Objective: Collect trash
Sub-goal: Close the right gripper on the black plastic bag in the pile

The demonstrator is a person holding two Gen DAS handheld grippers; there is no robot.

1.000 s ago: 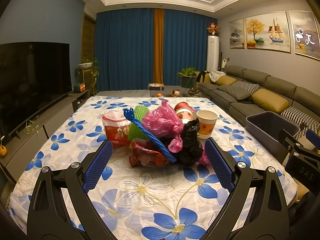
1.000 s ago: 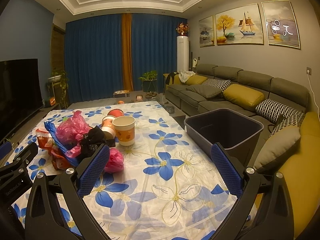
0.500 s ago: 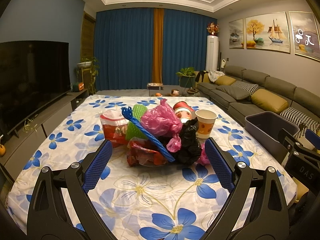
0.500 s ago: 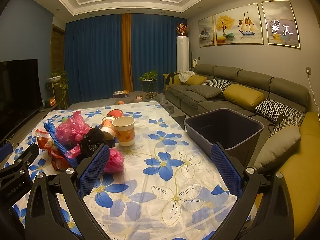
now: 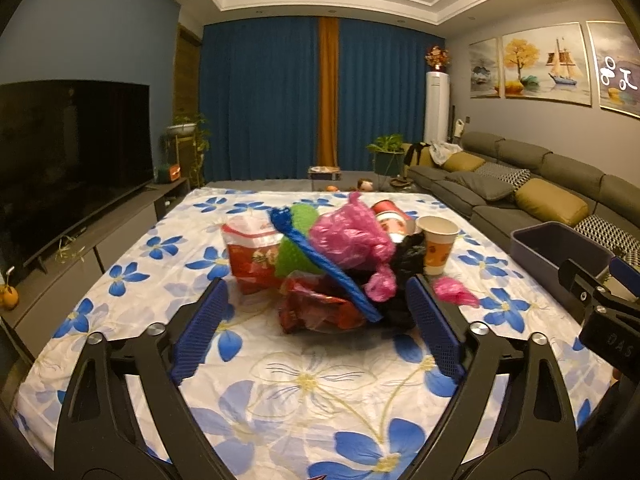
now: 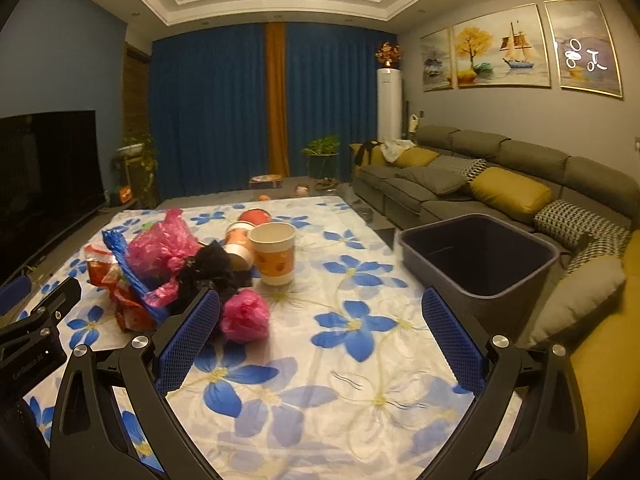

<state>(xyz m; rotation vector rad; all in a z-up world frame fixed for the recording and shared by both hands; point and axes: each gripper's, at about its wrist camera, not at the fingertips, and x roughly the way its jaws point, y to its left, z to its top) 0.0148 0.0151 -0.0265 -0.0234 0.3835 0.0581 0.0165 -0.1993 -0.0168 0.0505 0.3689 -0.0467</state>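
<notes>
Judging from the bare dark bin [image 6: 478, 258] at the table's right edge, nothing has been collected; the whole trash pile [image 5: 324, 268] remains on the floral tablecloth [image 5: 304, 380]. It sits left of centre: a crumpled pink bag [image 5: 348, 236], black bag, blue strip, green netting and red wrappers heaped together, a paper cup [image 6: 275, 253] upright just right of it. The left gripper [image 5: 316, 330] is closing slightly from wide, gripping nothing, its pads either side of the pile's near edge. The right gripper [image 6: 320, 344] gapes empty.
</notes>
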